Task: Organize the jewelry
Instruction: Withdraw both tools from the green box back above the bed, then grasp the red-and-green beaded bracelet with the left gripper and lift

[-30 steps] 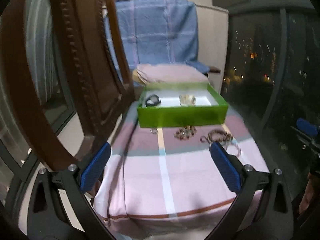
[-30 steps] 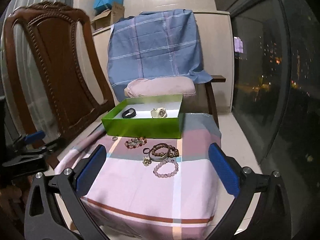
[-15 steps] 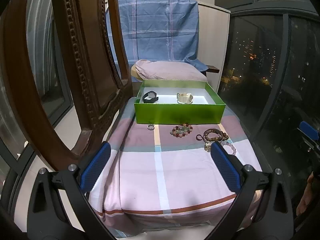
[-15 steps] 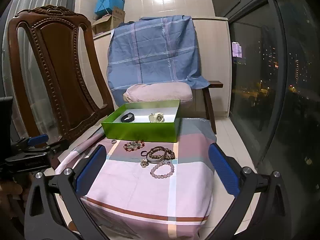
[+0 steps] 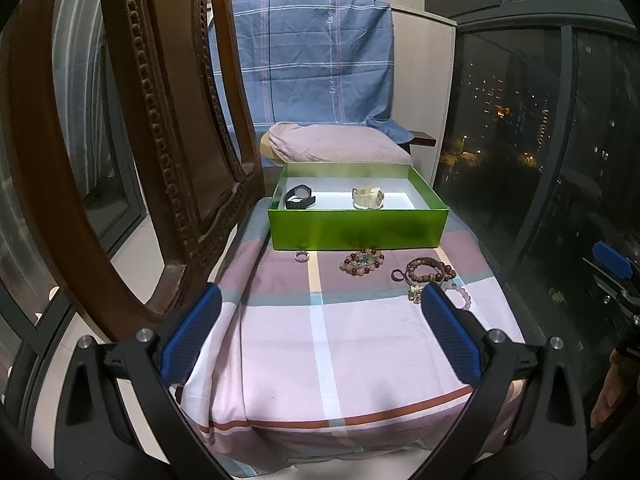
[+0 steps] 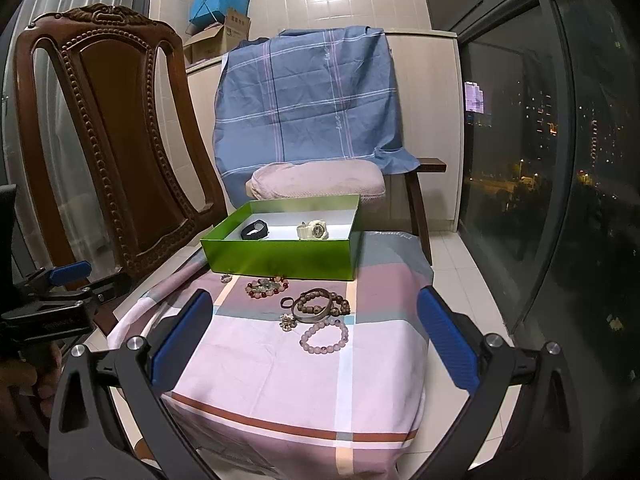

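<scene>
Both the left gripper [image 5: 320,334] and right gripper [image 6: 314,338] gape wide, empty, while the light, floppy, roll-prone pink bead bracelet [image 6: 324,336], at twelve o'clock from the right gripper, probably wants pinching across one strand.

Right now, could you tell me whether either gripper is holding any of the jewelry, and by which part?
Nothing is held. The left gripper and right gripper are both open and empty; the bracelets lie untouched on the cloth.
</scene>
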### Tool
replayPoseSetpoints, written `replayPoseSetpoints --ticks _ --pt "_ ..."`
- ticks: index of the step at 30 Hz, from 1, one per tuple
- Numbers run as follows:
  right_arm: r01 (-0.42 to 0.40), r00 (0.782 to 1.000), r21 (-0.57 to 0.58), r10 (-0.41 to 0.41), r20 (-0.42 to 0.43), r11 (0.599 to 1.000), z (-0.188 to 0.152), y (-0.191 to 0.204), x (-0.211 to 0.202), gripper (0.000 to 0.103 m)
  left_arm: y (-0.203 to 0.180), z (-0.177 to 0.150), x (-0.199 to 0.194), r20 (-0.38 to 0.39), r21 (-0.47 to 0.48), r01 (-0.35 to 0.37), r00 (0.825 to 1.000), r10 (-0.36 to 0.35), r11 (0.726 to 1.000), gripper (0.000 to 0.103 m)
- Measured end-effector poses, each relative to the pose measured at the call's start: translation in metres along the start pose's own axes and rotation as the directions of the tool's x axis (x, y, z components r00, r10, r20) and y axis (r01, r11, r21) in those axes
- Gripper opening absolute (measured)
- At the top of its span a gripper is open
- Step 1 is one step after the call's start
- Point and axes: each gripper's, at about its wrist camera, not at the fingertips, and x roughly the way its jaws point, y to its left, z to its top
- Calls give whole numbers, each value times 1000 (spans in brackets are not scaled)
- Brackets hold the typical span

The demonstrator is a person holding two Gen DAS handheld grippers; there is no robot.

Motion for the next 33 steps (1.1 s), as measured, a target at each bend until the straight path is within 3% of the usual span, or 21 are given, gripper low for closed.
replayPoseSetpoints --ticks 11,16,22,27,33 --pt "-1 1000 1 1 -13 1000 1 2 3 100 -2 -1 13 -47 2 13 999 -13 1000 99" --pt "-7 1000 14 8 -15 1000 4 1 5 100 -2 9 47 -119 -35 34 992 -38 999 98" --pt "-21 1000 25 21 -17 999 5 -1 6 99 -5 13 110 -238 -117 69 967 -95 991 87" --pt "-24 999 40 26 -48 999 4 -5 12 99 -7 8 168 -315 -236 84 936 -158 968 61" --pt "-40 997 64 44 -59 997 6 -10 14 99 -10 6 212 -363 -298 65 915 -177 952 45"
